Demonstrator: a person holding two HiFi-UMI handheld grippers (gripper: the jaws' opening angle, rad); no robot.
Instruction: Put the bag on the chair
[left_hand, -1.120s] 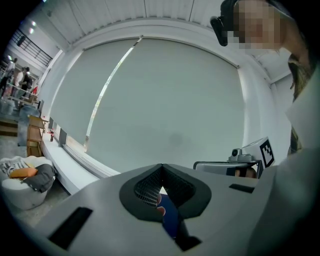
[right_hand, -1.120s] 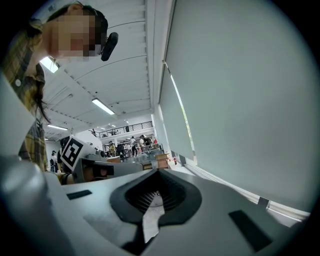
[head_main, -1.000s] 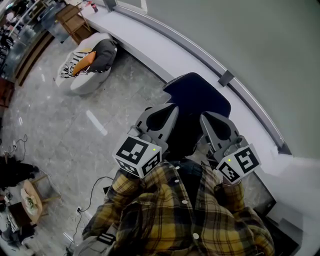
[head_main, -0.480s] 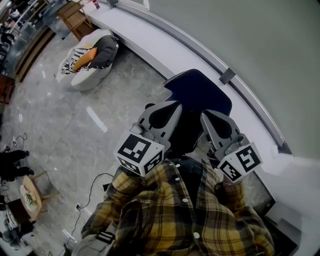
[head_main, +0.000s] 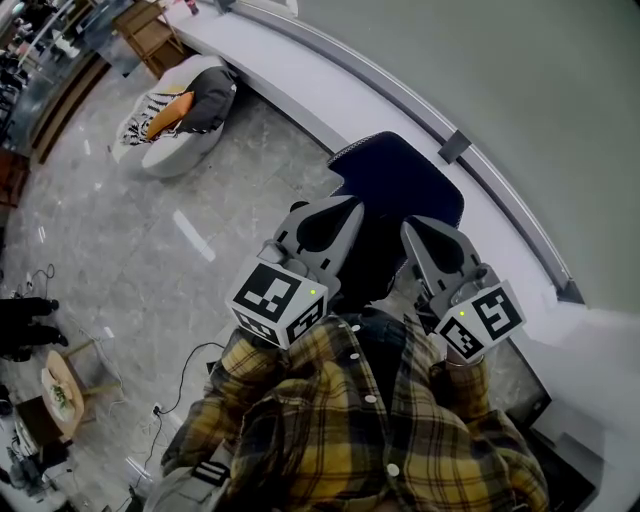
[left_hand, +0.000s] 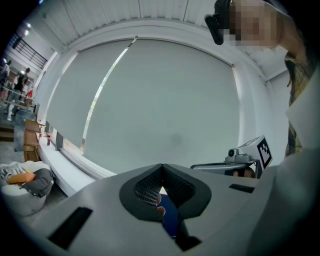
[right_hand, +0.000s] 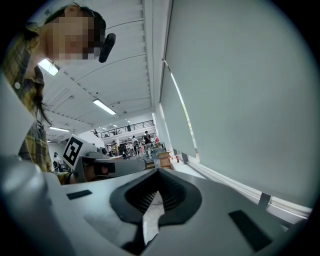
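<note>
A wide marble floor (head_main: 150, 250) spreads to the left, and a long white ledge (head_main: 330, 95) runs along the grey wall (head_main: 500, 70) to the right. A dark blue office chair (head_main: 400, 190) stands close to that ledge, directly in front of a person in a plaid shirt (head_main: 350, 430). The left tongs (head_main: 348, 207) and right tongs (head_main: 410, 228) hover over the chair, both closed with nothing in them. No bag is held, and I cannot pick one out for certain. A dark bundle (head_main: 210, 105) on a white beanbag (head_main: 175, 150), well across the floor, may be it. The main risk seems to be a chair of this kind rolling or swivelling when a load lands off-centre, so the bag slides off. A swung bag could also knock the ledge, since room is tight on that side. The left side is open, but a thin cable (head_main: 185, 375) near the person's feet could trip them.
</note>
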